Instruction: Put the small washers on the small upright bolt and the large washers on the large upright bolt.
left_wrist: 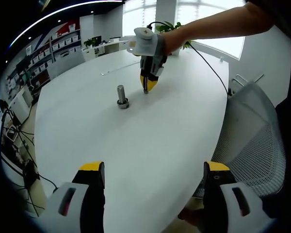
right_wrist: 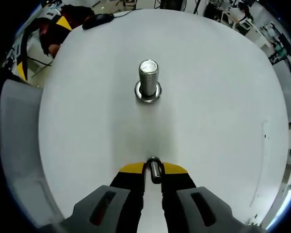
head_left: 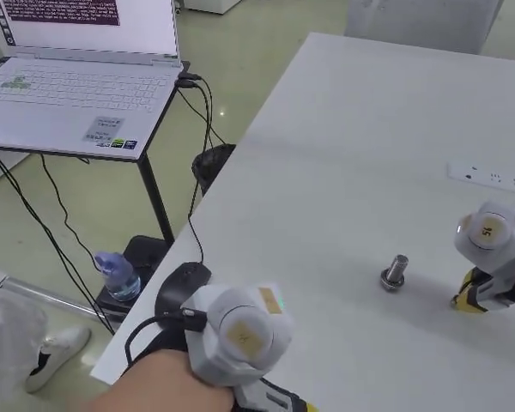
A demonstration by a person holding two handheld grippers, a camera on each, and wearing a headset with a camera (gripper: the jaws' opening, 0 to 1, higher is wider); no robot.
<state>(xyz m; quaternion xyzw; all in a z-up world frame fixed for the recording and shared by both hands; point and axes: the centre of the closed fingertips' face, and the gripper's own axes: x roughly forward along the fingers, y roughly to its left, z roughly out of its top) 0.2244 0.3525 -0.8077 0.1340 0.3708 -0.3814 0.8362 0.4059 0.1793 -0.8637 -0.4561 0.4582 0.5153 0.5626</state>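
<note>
Large upright bolt (right_wrist: 148,80), ribbed steel, stands free; right gripper (right_wrist: 154,171) pinches slim cylindrical small bolt (right_wrist: 155,167), left gripper (left_wrist: 153,168) gapes.

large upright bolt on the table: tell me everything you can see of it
The large bolt is silvery metal and stands upright on the white table, threaded shank up, with a flat bright end on top. Its wider base may be the head alone or with a washer; I cannot tell. Only the table touches it. The right gripper, shut on a small metal piece, is beside it, apart.
</note>
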